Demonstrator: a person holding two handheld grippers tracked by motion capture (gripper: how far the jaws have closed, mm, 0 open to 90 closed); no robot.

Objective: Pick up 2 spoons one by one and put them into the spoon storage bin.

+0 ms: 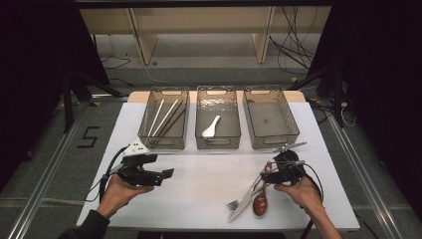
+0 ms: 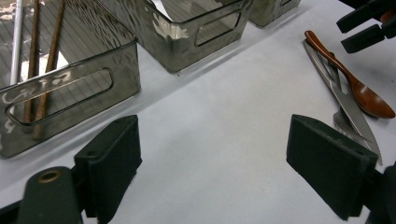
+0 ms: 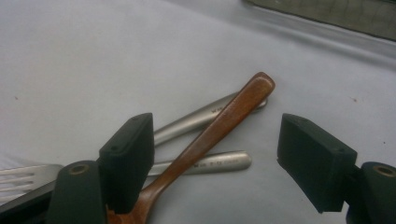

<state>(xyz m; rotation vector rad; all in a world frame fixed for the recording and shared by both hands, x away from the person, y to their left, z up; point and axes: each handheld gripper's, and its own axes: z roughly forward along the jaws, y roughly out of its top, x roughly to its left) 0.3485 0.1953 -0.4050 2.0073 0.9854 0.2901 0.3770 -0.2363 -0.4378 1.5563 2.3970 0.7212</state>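
Wooden spoon [image 3: 219, 123] lies on the table [image 1: 199, 184] across a steel knife [image 1: 246, 199] and fork [image 1: 238, 201], right of centre. The right hand-held gripper [image 3: 215, 154] hangs over its handle, jaws wide. It looks light, stiff and smooth; mid-handle, where it rides clear of the steel, seems the best hold. The left hand-held gripper [image 2: 212, 158] is wide too, empty.

Glossy wooden spoon [image 3: 219, 126] lies on brushed-metal knife [image 2: 343, 105], matt tablecloth [image 1: 199, 184].
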